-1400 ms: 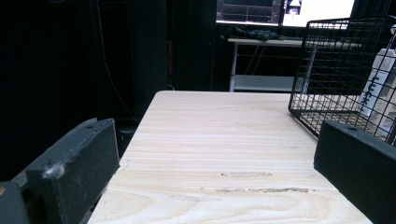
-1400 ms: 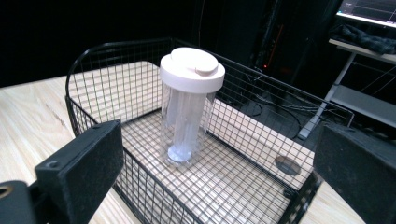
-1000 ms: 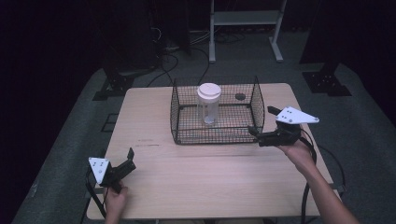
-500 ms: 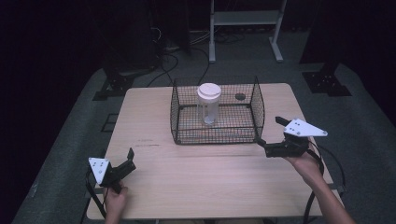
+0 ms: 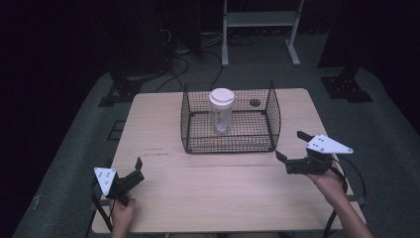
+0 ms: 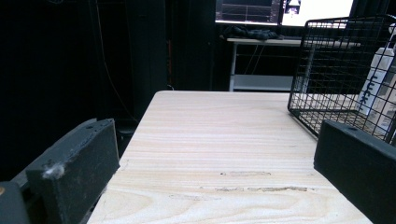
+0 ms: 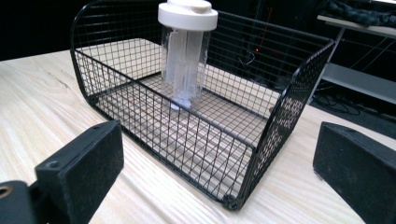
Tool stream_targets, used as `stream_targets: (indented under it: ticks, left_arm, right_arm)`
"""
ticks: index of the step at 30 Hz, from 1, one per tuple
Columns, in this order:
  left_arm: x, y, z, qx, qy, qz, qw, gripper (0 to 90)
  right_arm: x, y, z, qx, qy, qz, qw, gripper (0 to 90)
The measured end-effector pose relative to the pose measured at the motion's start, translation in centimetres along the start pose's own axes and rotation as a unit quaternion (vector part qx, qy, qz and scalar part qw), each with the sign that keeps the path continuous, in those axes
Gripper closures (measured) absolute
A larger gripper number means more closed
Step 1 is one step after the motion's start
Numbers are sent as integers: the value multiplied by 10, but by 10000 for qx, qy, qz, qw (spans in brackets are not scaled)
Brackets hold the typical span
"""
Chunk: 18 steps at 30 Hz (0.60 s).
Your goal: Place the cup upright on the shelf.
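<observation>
R gripper [image 5: 293, 150]: jaws apart, nothing btwn them, held by the person's right hand [image 5: 328, 181] just above the table [image 5: 223, 193] near its right edge. Jaws aim left-forward at the near right corner of the wire basket [image 5: 274, 116], close beside it but not touching. In the right gripper view the two black jaws stand wide at bottom left and bottom right, w/ the basket's [image 7: 285, 112] corner btwn and beyond them.

L gripper [image 5: 136, 170]: jaws also spread, empty, held by the left hand [image 5: 123, 213] at the near left corner of the table, well apart from the basket. In the left gripper view the jaws frame bare wood [image 6: 219, 140], and the basket [image 6: 336, 60] sits far right.

Basket: black mesh, open on top, set at the table's far-centre. Inside it a clear plastic jar [image 5: 221, 110] w/ a white lid [image 5: 221, 96] stands upright on the mesh floor, about mid-basket, clear of the walls. The right gripper view shows the jar [image 7: 186, 70] upright too, w/ some pale contents inside; can't tell what. A small dark round thing [image 5: 254, 102] lies on the table just behind the basket.

Beyond the table: grey floor, cables, a white metal stand [image 5: 260, 20], dark surroundings.
</observation>
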<state>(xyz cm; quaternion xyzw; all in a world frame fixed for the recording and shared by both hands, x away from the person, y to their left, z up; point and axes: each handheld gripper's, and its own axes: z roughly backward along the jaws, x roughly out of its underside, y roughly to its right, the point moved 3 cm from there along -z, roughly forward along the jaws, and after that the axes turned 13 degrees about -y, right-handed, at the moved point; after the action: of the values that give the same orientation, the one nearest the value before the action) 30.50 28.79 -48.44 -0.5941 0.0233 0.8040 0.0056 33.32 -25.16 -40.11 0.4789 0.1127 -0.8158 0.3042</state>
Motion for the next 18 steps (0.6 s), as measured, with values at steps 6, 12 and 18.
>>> stream_targets:
  ticks: [6,12,18]
  left_arm:
    - [0,0,0,-9,-1,-10,10000,0]
    - [0,0,0,-1,6,-13,10000,0]
    - [0,0,0,-3,7,-13,10000,0]
  right_arm:
    - [9,0,2,13,18,-99,9999,13]
    - [16,-1,3,14,12,-118,9999,13]
    - [28,-5,4,21,-2,-184,9998,13]
